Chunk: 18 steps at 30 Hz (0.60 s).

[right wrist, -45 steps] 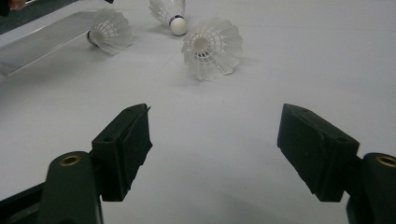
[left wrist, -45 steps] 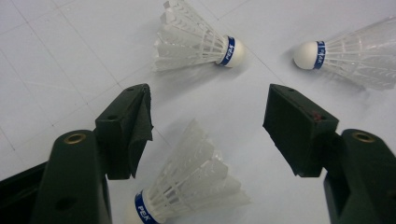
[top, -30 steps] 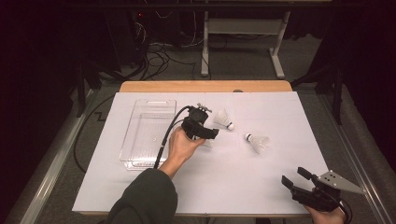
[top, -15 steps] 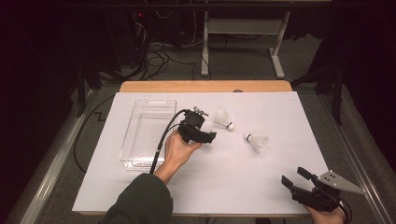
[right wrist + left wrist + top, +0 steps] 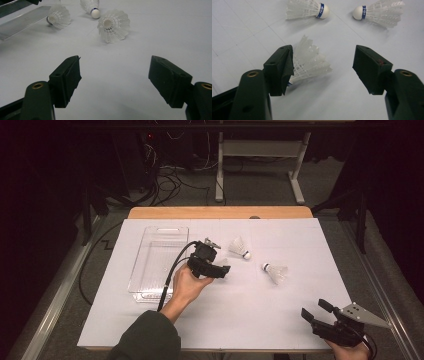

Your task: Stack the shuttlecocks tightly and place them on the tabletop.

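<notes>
A person's left gripper [image 5: 223,270] hovers over a white-covered table [image 5: 280,325] with its jaws spread wide. In the left gripper view a white shuttlecock [image 5: 309,62] lies on the sheet between them. Its feathers fan up just beside the inner face of the left-hand finger [image 5: 280,68], and its cork end is tucked out of sight behind that finger. Whether the feathers touch the pad cannot be told. The right-hand finger [image 5: 370,68] stands well apart from the shuttlecock, so nothing is gripped.

Beyond the fingertips, two more shuttlecocks rest on the sheet. One with a blue band [image 5: 308,8] lies ahead and slightly left. The other [image 5: 379,11] lies ahead and to the right, and their cork ends point toward each other.

From the high view, a clear plastic tray [image 5: 157,262] sits just behind the left hand [image 5: 187,285].

At the near right corner of the table, the right gripper [image 5: 115,77] is also wide open with bare sheet between its fingers. The three shuttlecocks lie well ahead of its fingertips, the nearest one [image 5: 113,25] showing its open skirt toward the camera.
</notes>
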### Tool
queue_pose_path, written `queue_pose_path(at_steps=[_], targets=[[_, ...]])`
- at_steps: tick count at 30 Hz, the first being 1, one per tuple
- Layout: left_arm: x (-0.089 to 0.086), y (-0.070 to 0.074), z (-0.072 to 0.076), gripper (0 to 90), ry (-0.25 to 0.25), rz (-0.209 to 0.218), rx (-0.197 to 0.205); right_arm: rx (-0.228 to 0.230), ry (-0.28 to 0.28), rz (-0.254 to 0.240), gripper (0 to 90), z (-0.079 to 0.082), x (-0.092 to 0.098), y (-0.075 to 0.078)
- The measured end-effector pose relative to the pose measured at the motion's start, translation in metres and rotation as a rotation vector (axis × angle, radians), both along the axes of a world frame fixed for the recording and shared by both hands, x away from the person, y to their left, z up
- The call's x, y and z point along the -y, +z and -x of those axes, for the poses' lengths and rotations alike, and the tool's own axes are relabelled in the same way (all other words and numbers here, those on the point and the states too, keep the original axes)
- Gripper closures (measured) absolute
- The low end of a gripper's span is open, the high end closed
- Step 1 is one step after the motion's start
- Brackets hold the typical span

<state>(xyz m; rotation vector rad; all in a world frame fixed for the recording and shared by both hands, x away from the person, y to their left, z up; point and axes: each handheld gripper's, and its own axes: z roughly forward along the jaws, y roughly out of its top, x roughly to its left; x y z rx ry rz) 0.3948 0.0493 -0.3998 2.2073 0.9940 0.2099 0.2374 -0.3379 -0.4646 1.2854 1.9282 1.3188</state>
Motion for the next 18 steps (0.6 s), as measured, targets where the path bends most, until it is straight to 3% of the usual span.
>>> queue_pose_path(at_steps=[18], targets=[[-0.011,-0.006,0.017,34.1,-0.003,0.004,0.009,-0.001,-0.001,0.003,26.3,0.000,-0.001,0.000]])
